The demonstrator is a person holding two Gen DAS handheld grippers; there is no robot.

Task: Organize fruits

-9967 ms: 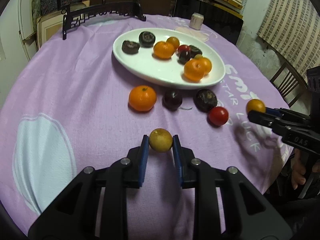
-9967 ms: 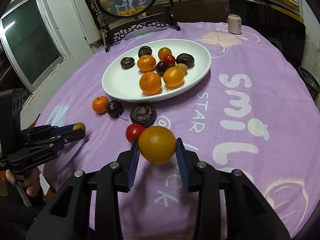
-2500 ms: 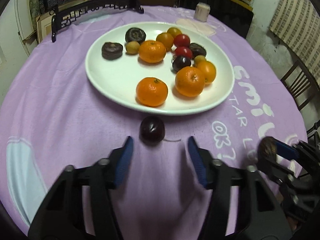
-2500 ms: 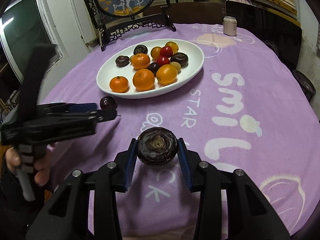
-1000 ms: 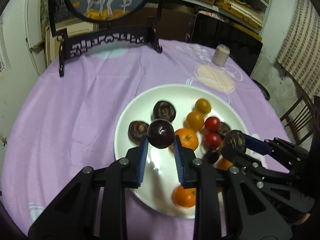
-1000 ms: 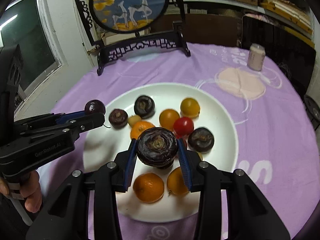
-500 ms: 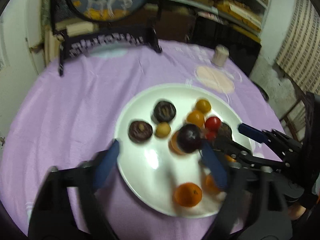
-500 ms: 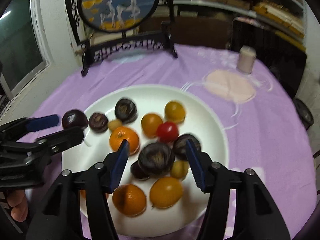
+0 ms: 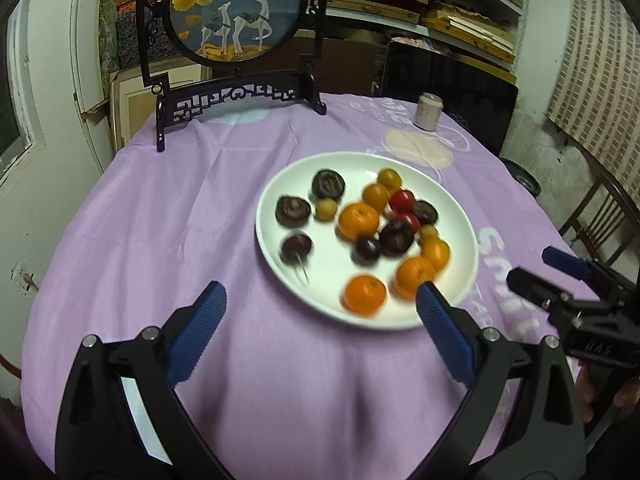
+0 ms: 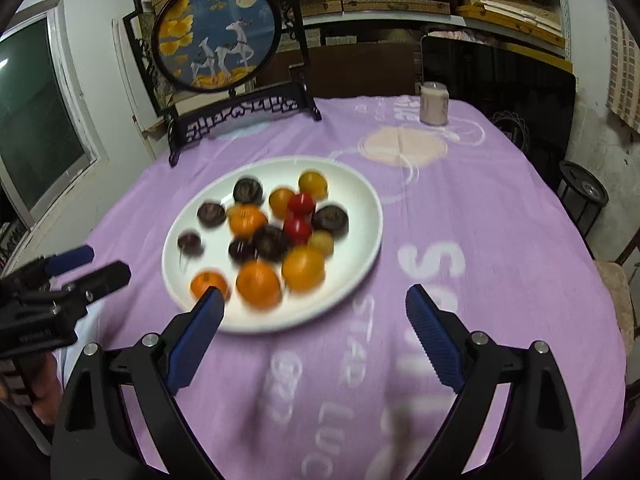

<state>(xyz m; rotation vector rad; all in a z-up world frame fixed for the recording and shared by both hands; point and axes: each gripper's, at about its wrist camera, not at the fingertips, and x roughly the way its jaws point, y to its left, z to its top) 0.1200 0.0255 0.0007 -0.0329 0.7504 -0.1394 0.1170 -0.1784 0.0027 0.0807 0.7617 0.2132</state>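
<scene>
A white oval plate [image 9: 332, 268] [image 10: 360, 208] on the purple tablecloth holds several oranges, red tomatoes and dark fruits. A dark plum with a stem [image 9: 296, 246] [image 10: 189, 241] lies at the plate's left side. A dark wrinkled fruit [image 9: 396, 236] [image 10: 271, 242] sits in the middle of the pile. My left gripper [image 9: 318, 296] [image 10: 104, 263] hovers before the plate's near rim, its jaws opening wide and holding nothing. My right gripper [image 10: 314, 296] [image 9: 534, 266] hangs to the right of the left one, its jaws also opening and empty.
A round painted screen on a black stand [image 9: 236, 12] rises at the table's far edge. A small can [image 9: 430, 111] stands far right. A wooden chair [image 9: 600, 208] is beside the table, and a black bin [image 10: 584, 196] stands on the floor.
Both grippers opened. The plum left the left one and the dark wrinkled fruit left the right one; both now lie on the plate. Both grippers drew back from the plate.
</scene>
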